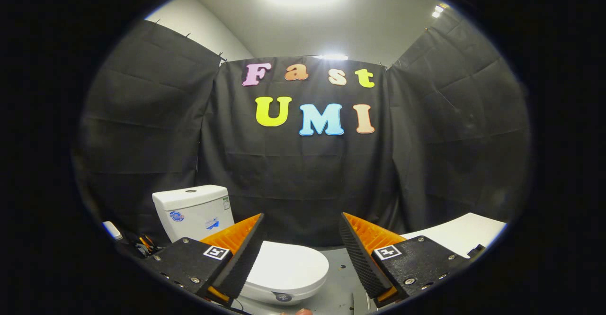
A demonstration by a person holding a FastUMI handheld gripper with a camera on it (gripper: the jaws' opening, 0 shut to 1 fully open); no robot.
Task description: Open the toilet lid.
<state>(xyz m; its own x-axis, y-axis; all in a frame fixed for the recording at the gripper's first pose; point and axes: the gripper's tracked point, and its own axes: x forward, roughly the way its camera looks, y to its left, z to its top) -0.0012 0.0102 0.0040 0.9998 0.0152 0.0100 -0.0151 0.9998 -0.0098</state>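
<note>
A white toilet stands low on the grey floor, with its tank (pixel 193 211) at the back left against the black cloth. Its lid (pixel 287 267) lies shut and flat over the bowl, partly hidden behind my left finger (pixel 239 258). My gripper (pixel 300 225) hovers above and in front of the toilet, open, with a wide gap and nothing between its fingers. The lid's front rim lies below the gap, closer to the left finger than to the right finger (pixel 360 258).
A white tabletop (pixel 461 233) juts in beyond the right finger. A small clutter of cables and a white object (pixel 113 230) lies left of the tank. Black cloth walls close the booth on three sides. Grey floor (pixel 338 282) lies right of the bowl.
</note>
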